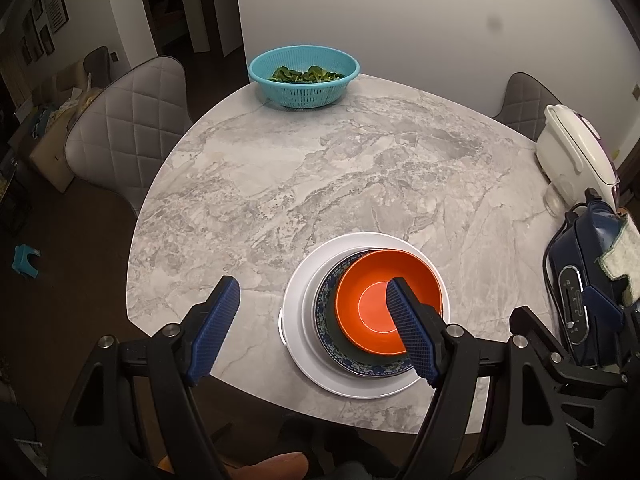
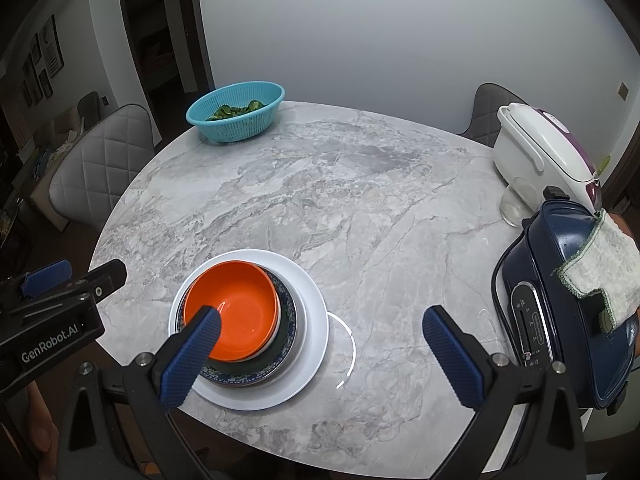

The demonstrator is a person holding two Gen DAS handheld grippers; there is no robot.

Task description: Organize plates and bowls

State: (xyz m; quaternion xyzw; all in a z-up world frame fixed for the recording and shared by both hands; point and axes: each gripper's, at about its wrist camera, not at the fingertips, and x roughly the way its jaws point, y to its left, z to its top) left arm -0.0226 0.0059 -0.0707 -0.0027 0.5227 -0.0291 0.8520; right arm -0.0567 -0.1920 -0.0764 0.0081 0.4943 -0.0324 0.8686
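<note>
Your left tongs (image 1: 312,330) stand apart with nothing between the pads, hanging above the near edge of the table (image 1: 320,168); one blue pad sits in front of the orange bowl (image 1: 384,300) in that view, but you cannot tell from it whether the pad touches the bowl. Your right tongs (image 2: 320,350) are also apart and empty, just to the right of the stack.

The stack is at the near side of the table: the orange bowl nests in a dark bowl with a blue patterned rim (image 1: 352,360), which rests on the white plate (image 1: 304,276). The orange bowl sits off-centre, pushed toward one side of the dish under it.

That offset is your risk. Bump the rim with a pad and the orange bowl could slide or tip, and the plate is close enough to the table edge that a shove toward you might send it off. To the right, the dark blue appliance (image 2: 560,320) with a cloth (image 2: 600,264) draped on it crowds your right tongs.

The only legible writing is "GenRobot.AI" on the left tongs' body, seen from the right wrist. The appliance's panel lettering is too small to read.
</note>
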